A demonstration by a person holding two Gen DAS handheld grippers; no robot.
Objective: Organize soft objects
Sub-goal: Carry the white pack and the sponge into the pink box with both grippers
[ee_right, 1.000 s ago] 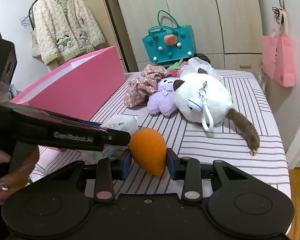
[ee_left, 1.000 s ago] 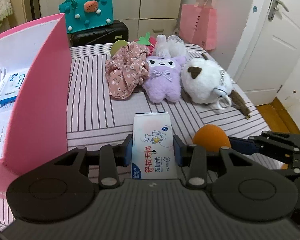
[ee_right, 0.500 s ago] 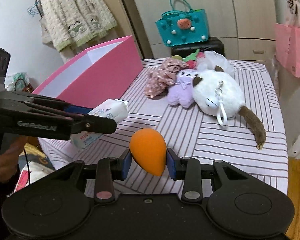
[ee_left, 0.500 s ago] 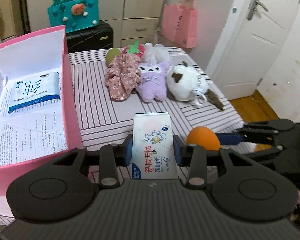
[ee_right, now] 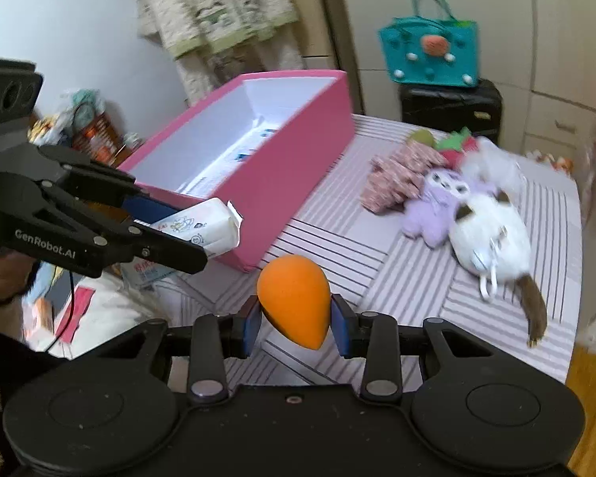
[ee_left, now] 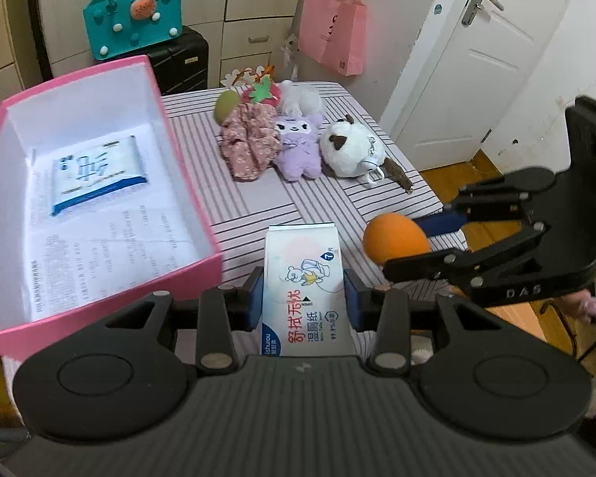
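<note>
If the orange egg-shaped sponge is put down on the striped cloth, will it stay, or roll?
The orange sponge, held in the right gripper, is rounded and tapers to a point, so it would probably tip onto its side and roll slightly. It looks light. The cloth likely slows it.

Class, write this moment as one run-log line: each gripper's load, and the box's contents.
left gripper: wet-wipes pack | right gripper: orange sponge | pink box: one tissue pack inside

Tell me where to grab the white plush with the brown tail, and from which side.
Take the white plush across its round body, coming from above. It lies flat on the striped table, its side nearest the purple plush crowded, the top exposed. The thin tail and keyring loop would probably slip or dangle.
</note>
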